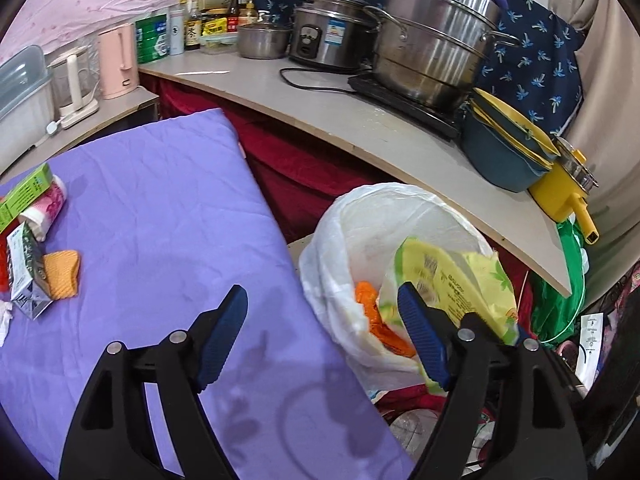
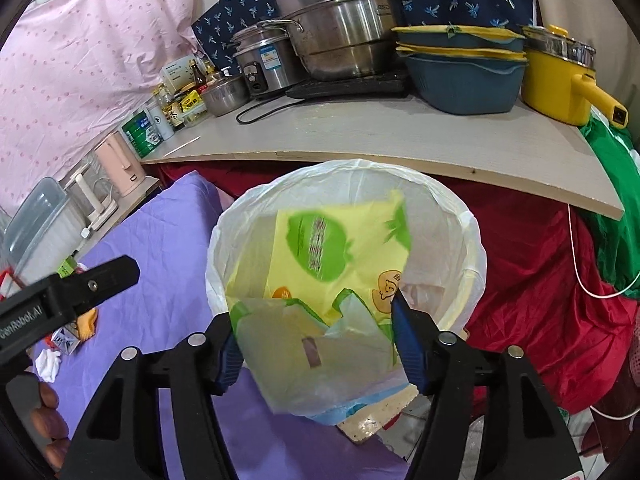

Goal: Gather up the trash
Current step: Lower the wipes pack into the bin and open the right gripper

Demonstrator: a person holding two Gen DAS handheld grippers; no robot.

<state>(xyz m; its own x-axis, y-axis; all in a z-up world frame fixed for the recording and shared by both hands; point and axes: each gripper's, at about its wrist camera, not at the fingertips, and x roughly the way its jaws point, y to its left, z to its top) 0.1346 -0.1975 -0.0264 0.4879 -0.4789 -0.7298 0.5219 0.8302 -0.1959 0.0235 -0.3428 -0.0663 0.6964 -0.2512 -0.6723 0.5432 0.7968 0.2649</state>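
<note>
A bin lined with a white bag [image 1: 360, 216] [image 2: 460, 216] stands beside the purple-covered table [image 1: 160, 220] [image 2: 168, 248]. A yellow-green plastic wrapper [image 2: 320, 256] [image 1: 460, 276] sits in the bin's mouth, over an orange wrapper [image 1: 372, 312]. My right gripper [image 2: 316, 332] is open over the bin, the wrapper loose between its fingers. My left gripper [image 1: 320, 320] is open and empty over the table's right edge; it also shows in the right wrist view [image 2: 100, 280]. Trash lies at the table's left: a green box [image 1: 24, 196], a pink roll [image 1: 48, 204], a carton [image 1: 28, 276], an orange sponge [image 1: 62, 274].
A shelf [image 1: 320, 112] behind the bin carries steel pots [image 1: 432, 40], a rice cooker [image 1: 332, 32], blue and yellow basins [image 1: 504, 148], a yellow pot [image 1: 560, 192], bottles and tins. A pink kettle [image 1: 118, 60] stands at left. Red cloth [image 2: 540, 280] lies right of the bin.
</note>
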